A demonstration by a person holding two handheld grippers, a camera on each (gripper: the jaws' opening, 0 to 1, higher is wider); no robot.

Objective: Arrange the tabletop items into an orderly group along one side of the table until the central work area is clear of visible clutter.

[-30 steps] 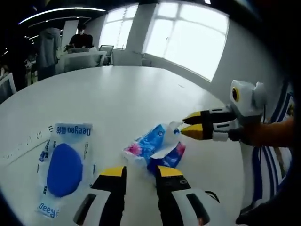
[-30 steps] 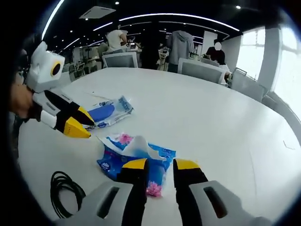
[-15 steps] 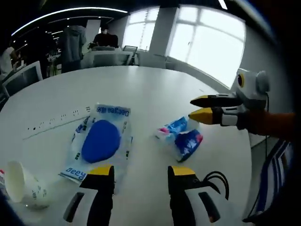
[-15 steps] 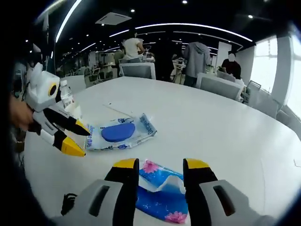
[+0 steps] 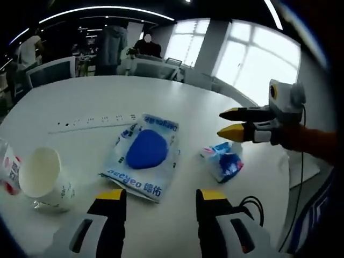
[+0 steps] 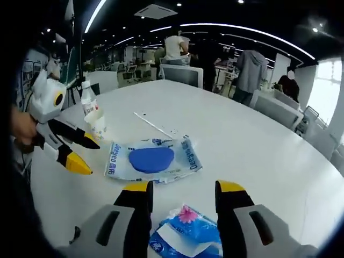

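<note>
Left gripper view has swung onto a paper cup (image 5: pixel 44 180) at lower left, both grippers' jaws apart and empty, the wipes pack (image 5: pixel 146 156) and tissue packet (image 5: pixel 226 161) lying mid-worktop, unsorted

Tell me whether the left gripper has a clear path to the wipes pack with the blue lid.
Probably yes: the left gripper is open, and the wipes pack lies flat just ahead of its jaws with only bare table between them.

A clear pouch (image 5: pixel 144 156) holding a blue pad lies flat mid-table. A crumpled blue tissue pack (image 5: pixel 226 161) sits beside it; a tipped paper cup (image 5: pixel 45 178) lies near the edge.
</note>
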